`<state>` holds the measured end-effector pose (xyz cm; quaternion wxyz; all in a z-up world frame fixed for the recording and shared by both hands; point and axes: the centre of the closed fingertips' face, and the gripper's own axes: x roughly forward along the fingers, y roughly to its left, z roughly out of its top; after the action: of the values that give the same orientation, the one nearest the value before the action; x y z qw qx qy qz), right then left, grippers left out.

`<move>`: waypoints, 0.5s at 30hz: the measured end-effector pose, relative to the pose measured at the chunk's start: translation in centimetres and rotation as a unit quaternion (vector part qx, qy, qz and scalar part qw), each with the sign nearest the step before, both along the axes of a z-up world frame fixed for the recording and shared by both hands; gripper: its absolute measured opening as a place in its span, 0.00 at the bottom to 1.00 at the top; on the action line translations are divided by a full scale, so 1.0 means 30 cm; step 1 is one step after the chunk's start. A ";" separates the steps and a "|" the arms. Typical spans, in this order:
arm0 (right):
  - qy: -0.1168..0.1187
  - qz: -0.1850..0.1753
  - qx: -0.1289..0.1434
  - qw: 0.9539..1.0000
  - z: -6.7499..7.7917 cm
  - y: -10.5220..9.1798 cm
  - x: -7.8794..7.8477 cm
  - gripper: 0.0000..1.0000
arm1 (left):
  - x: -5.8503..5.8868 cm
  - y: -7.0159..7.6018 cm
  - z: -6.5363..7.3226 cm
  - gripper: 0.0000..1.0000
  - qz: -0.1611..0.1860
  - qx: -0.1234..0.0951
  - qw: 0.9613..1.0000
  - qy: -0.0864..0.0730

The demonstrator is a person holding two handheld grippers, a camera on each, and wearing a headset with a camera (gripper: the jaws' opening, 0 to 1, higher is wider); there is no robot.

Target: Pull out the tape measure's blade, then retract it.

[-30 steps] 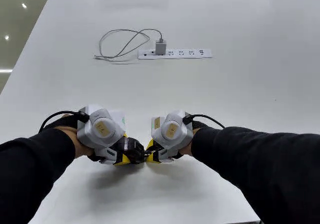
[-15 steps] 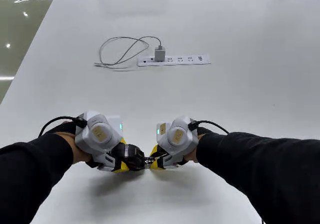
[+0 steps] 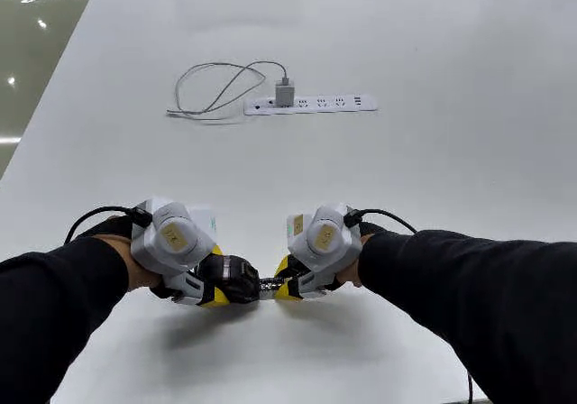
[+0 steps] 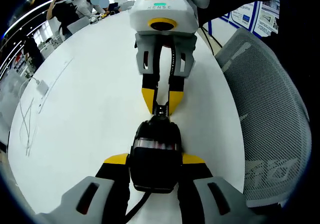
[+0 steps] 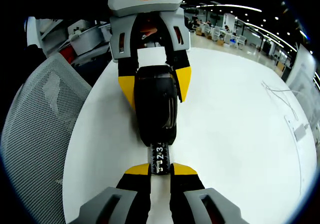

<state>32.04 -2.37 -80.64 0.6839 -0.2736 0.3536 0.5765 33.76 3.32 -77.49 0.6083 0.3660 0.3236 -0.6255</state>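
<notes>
My left gripper (image 4: 154, 159) is clamped on the black case of the tape measure (image 4: 155, 151), one yellow-tipped jaw on each flat side. The case sits at the near edge of the white worktop (image 3: 406, 197), between my two hands. It looks to be held just off the surface, though from the head view I can't be sure. My right gripper (image 5: 161, 170) faces it nose to nose, its jaws pinched on the end of the blade (image 5: 160, 156). Only a short stretch of blade is out of the case mouth, with black numerals on it. Farther back on the worktop lies a white power strip (image 3: 311, 104) with a charger (image 3: 285, 92) plugged in and its cable (image 3: 216, 84) looped to the left. A grey mesh chair (image 4: 270, 134) stands beside the worktop.
</notes>
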 end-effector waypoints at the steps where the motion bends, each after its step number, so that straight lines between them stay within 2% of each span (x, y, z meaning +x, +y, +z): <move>1: -0.001 0.001 -0.001 1.000 -0.001 -0.001 0.001 0.10 | 0.000 0.000 0.000 0.32 0.000 0.000 1.000 0.000; 15: 0.002 -0.002 -0.008 1.000 0.001 -0.043 -0.004 0.10 | 0.002 0.001 0.000 0.31 0.001 0.000 1.000 -0.001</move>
<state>31.93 -3.65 -80.60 0.6823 -0.2767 0.3603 0.5727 33.83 3.34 -77.49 0.6090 0.3665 0.3231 -0.6248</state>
